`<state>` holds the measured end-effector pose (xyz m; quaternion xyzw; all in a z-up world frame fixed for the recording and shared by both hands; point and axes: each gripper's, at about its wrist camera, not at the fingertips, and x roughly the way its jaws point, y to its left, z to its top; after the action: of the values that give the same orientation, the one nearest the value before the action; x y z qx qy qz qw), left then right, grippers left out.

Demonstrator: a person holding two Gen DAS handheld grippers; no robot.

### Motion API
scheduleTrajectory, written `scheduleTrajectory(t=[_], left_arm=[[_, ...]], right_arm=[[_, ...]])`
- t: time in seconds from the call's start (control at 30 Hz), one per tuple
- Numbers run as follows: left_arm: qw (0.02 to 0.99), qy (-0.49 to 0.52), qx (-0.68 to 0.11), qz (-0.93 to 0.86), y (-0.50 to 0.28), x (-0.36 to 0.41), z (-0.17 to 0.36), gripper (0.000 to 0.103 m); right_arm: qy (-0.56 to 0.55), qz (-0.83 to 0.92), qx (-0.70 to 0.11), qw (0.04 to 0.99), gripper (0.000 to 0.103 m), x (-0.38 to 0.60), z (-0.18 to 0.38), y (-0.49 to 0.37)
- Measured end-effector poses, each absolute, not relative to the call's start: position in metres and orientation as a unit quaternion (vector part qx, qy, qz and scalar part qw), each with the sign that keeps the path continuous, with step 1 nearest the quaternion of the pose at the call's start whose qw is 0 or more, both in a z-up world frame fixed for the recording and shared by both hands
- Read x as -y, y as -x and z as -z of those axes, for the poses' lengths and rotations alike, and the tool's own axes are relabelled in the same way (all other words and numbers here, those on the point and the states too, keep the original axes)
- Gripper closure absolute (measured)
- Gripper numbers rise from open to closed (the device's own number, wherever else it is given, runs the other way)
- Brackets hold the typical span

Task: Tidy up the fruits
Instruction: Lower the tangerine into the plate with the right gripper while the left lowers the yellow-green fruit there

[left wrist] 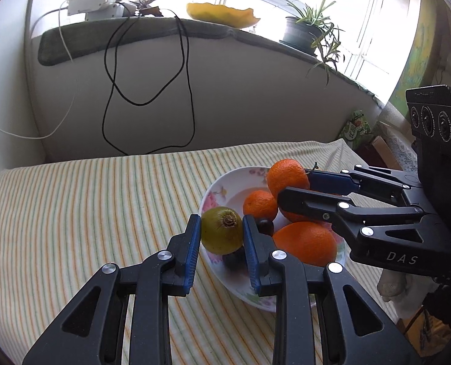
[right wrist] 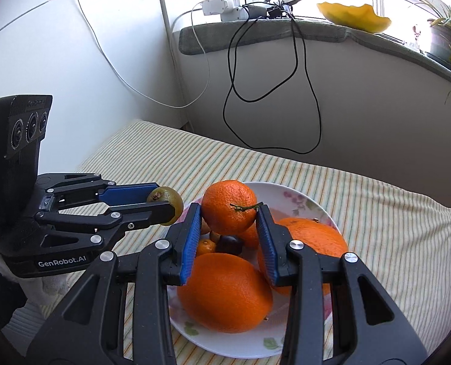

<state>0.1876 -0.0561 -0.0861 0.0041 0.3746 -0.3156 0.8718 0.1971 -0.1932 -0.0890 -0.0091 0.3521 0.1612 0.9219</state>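
My left gripper point(left wrist: 222, 231) is shut on a small green fruit point(left wrist: 221, 229), held just above the left rim of a flowered white plate point(left wrist: 213, 194). In the right wrist view the same green fruit point(right wrist: 166, 202) sits between the left gripper's blue pads, left of the plate point(right wrist: 301, 196). My right gripper point(right wrist: 230, 216) is shut on a stemmed orange point(right wrist: 228, 206), lifted over the plate. Below it lie two large oranges point(right wrist: 225, 292) point(right wrist: 315, 237), a smaller mandarin point(left wrist: 260, 203) and a dark round fruit point(right wrist: 229, 243).
The plate rests on a striped cloth point(left wrist: 88, 213) over a table. Behind stands a white wall with hanging black cables point(left wrist: 148, 91). A windowsill carries a yellow bowl point(left wrist: 222, 13), a potted plant point(left wrist: 310, 30) and white devices point(left wrist: 91, 4).
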Motion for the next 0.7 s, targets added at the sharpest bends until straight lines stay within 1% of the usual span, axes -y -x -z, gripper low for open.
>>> scheduleTrajectory(t=[0.47,0.63,0.7], left_arm=[[0.871,-0.023,-0.369,0.322,-0.198,0.082,0.083,0.076],[0.871,-0.027,-0.37,0.323,-0.198,0.08,0.082,0.067],[0.872,-0.027,-0.368,0.321,-0.197,0.079,0.081,0.067]], right_arm=[[0.001,-0.154,-0.351,0.924,0.064,0.204,0.086,-0.21],[-0.008,-0.156,-0.354,0.922,0.063,0.209,0.086,-0.209],[-0.008,-0.155,-0.351,0.923,0.057,0.21,0.085,-0.208]])
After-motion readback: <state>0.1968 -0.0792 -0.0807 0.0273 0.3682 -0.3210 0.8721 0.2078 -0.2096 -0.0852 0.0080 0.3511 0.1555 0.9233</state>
